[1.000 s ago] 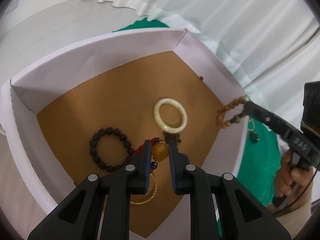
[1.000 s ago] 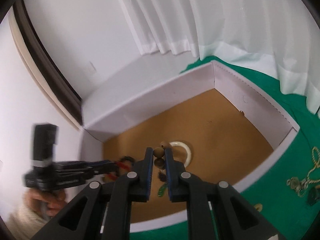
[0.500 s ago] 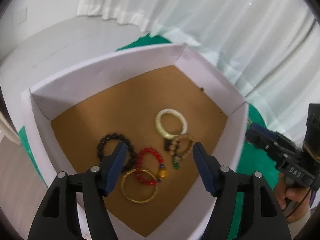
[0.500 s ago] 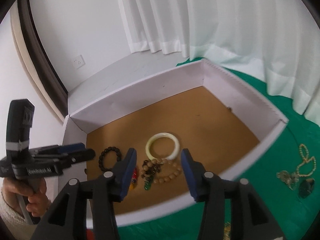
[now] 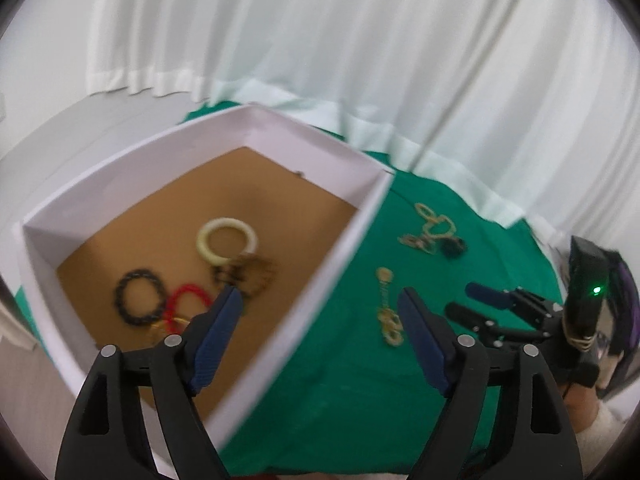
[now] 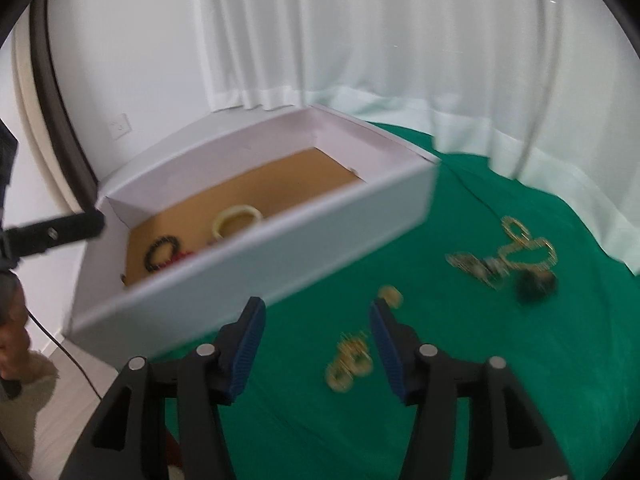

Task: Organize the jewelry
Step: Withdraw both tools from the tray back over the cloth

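Green cloth (image 6: 500,360) covers the table, with the white box (image 6: 280,248) on its left part; the box's brown floor already holds a cream bangle (image 5: 226,239), a black bead bracelet (image 5: 140,298), a red bead bracelet (image 5: 188,300), a brown bead string (image 5: 248,274) and a glimpse of a gold ring shape behind the left finger. Both views are blurred.

Still out on the cloth: a tangled gold chain cluster with a dark pendant (image 6: 516,262) near the far right, and a smaller gold chain piece (image 6: 352,360) closer in — judged the next pick.

Left gripper (image 5: 320,316) has just been opening; jaws spread wide, nothing between them, straddling the box's near wall. Right gripper (image 6: 316,336) has also just been opening; jaws apart and empty, the small gold chain showing between the fingers but below them, untouched.

Doing it well, as I judge it:
- right gripper is nearer, so let it take the small chain
- come down steeply, pads either side of the thickest bunch of links, not one loose strand
- fingertips close to the cloth without pinching it — a thin chain slips easily
- lift slowly, check for dangling ends, clear the box wall before release
- drop on bare brown floor, away from the bracelets, to avoid tangles
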